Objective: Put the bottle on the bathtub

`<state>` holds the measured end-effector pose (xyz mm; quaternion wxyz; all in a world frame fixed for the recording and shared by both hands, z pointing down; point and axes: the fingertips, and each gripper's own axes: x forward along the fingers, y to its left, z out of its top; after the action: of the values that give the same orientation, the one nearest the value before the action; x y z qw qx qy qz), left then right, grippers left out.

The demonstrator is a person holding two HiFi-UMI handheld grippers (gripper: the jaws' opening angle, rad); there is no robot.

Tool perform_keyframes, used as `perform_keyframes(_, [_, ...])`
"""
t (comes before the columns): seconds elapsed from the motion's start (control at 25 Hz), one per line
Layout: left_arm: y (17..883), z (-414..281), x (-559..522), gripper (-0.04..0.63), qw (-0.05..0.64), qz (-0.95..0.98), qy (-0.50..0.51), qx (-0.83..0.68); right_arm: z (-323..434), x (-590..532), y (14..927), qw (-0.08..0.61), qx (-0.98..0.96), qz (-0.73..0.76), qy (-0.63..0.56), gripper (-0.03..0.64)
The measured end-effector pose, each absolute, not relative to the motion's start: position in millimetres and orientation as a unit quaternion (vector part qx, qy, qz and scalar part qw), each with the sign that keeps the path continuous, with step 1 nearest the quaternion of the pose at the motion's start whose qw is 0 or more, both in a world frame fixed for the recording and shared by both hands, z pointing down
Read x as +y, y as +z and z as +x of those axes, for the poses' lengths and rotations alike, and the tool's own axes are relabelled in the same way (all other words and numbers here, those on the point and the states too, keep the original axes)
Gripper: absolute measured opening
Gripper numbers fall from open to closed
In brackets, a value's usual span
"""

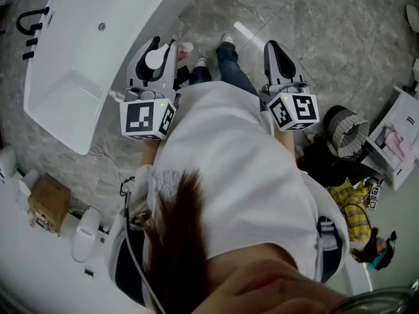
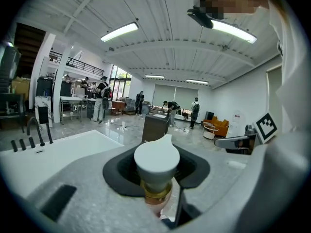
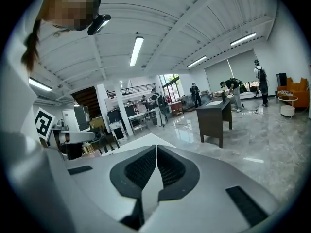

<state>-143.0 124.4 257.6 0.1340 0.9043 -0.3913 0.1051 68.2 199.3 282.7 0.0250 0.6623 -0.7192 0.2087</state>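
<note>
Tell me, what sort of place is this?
Probably a big open workshop or showroom, not a home: a freestanding white bathtub stands on a polished grey floor, long strip lights hang under a high ribbed ceiling, and people work at tables far off.

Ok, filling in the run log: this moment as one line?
left gripper: shut on bottle | right gripper: shut, empty | bathtub: bottle not yet on it

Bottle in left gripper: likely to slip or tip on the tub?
The bottle looks rigid, clamped near its wide white cap and gold collar, so slipping seems unlikely. The cap looks broader than the pinkish neck: possibly top-heavy. The bathtub looks glossy, so it may slide there.
</note>
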Motion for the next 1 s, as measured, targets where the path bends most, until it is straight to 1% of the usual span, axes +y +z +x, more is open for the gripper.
perform_keyframes(0.6, [245.4, -78.3, 63.7, 0.14, 0.121, 0.87, 0.072, -0.472, 157.2, 113.7, 269.3, 0.036, -0.765, 0.616, 0.183, 0.014])
perform_keyframes(1.0, [227.8, -67.2, 53.7, 0.14, 0.103, 0.851, 0.05, -0.513, 190.0, 102.1, 271.9, 0.036, -0.778, 0.6, 0.181, 0.014])
